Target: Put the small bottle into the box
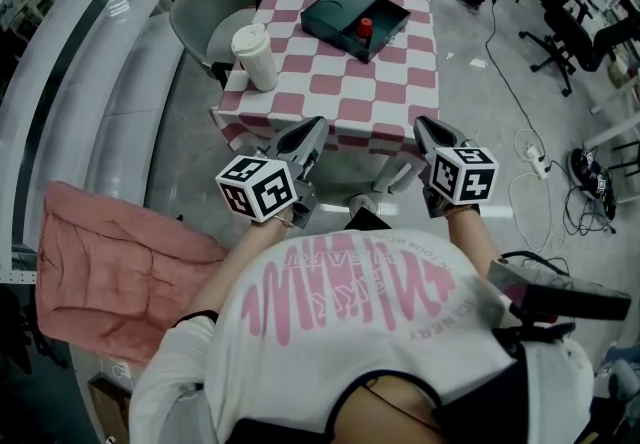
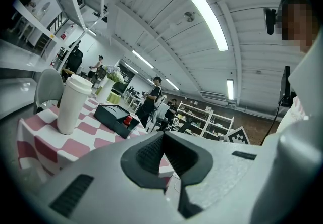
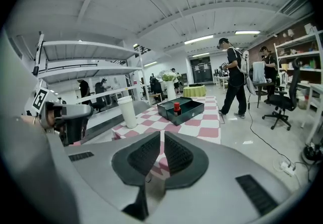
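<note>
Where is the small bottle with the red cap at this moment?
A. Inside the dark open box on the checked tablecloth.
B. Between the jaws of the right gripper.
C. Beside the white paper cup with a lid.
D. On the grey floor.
A: the small red-capped bottle stands upright inside the dark rectangular open box, apart from the white lidded cup.

Inspection of legible markings:

- T-shirt point(image 1: 370, 322): large pink lettering across the back, upside down in the head view and not readable. The smaller pink lines beside it are too small to read.
- Left marker cube point(image 1: 257, 188) and right marker cube point(image 1: 464, 175): black-and-white square code patterns, with no letters or numerals.
- Box point(image 3: 189, 112): small pale mark on the front wall, unreadable.
</note>
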